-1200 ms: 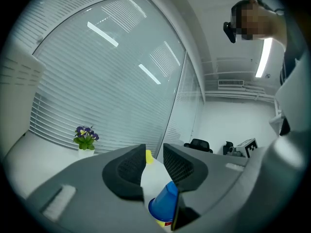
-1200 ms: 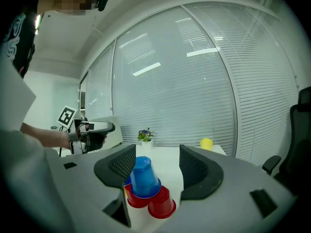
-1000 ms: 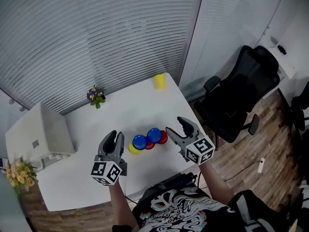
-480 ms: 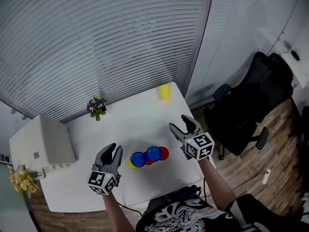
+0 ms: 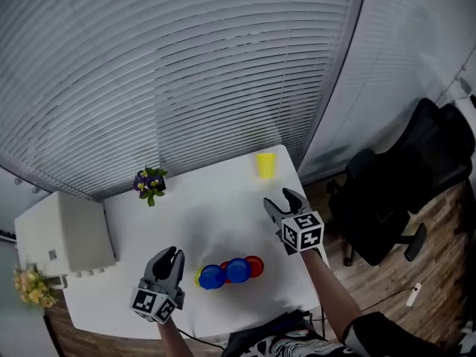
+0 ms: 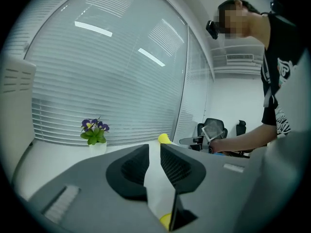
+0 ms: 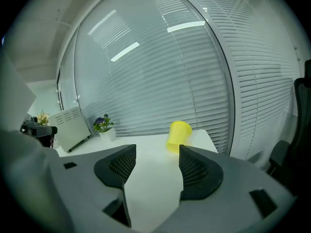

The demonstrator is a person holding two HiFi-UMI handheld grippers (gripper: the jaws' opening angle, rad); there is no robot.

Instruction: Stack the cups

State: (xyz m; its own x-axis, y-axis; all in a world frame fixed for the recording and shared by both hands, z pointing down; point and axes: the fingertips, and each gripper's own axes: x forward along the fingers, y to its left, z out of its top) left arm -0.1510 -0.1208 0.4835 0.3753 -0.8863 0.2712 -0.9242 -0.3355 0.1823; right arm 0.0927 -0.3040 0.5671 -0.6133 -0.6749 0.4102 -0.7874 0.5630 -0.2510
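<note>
Slatted blinds (image 5: 149, 65) rise behind the white table (image 5: 216, 207). Since a second ago the right tongs (image 5: 281, 199) have moved away from the cluster of blue, red and yellow cups (image 5: 227, 272) at the table's 6 o'clock edge, toward the lone yellow cup (image 5: 265, 164) at the 1 o'clock corner. Their jaws stand wide apart and empty, with that cup just beyond at 12 o'clock. The left tongs (image 5: 169, 256), at 9 o'clock of the cluster, now sit nearer the edge. Their jaws have just been closing to a narrow gap and grip nothing.
</note>
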